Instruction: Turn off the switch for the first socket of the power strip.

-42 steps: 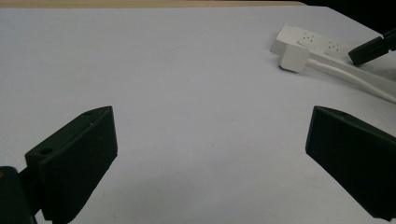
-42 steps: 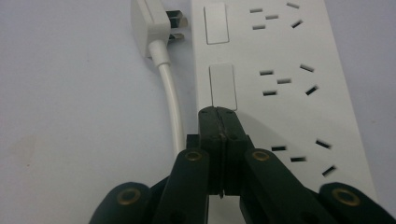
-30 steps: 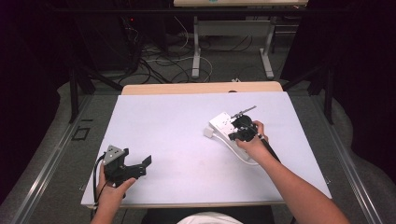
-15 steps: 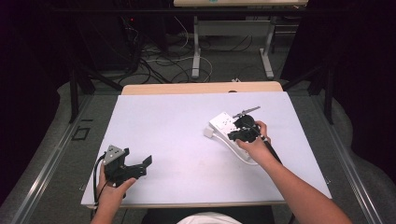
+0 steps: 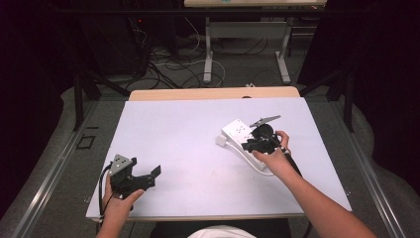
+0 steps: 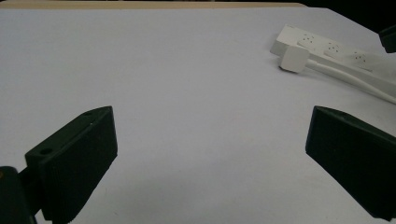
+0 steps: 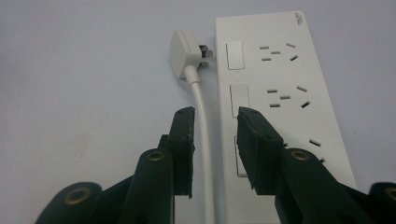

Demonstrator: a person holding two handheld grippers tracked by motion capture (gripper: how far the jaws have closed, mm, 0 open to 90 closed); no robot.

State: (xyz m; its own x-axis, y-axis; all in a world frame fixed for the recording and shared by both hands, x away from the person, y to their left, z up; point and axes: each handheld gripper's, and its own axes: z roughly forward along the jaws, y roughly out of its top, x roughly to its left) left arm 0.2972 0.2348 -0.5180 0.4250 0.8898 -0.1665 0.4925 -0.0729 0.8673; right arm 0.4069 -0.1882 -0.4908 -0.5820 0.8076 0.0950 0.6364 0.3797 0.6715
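1. High view first: the white flat plastic power strip (image 5: 238,133) lies at an angle on the right half of the pale lavender tabletop (image 5: 188,134), and the right hand-held gripper (image 5: 252,145) sits right over its near end.
2. Right gripper view now, and the jaws have just been opening. They stand at a narrow gap, with the white round cable (image 7: 201,121) running up between them and neither pad pressing on it.
3. That cable leads to the white angular plastic plug (image 7: 181,52), which lies on the tabletop just beside the strip's long edge, its metal pins pointing at the strip and not seated in any socket.
4. On the strip itself, three rectangular switches line the edge nearest the cable, with socket slots beside them.
5. The right-hand pad hangs over the strip's near edge, close to the lowest switch.
6. Over on the left, well apart from the strip, the left hand-held gripper (image 5: 144,174) rests near the front edge of the tabletop in the person's left hand (image 5: 119,208).
7. Left gripper view: jaws spread wide, nothing between them, and the strip with its plug lies far off toward the top right.
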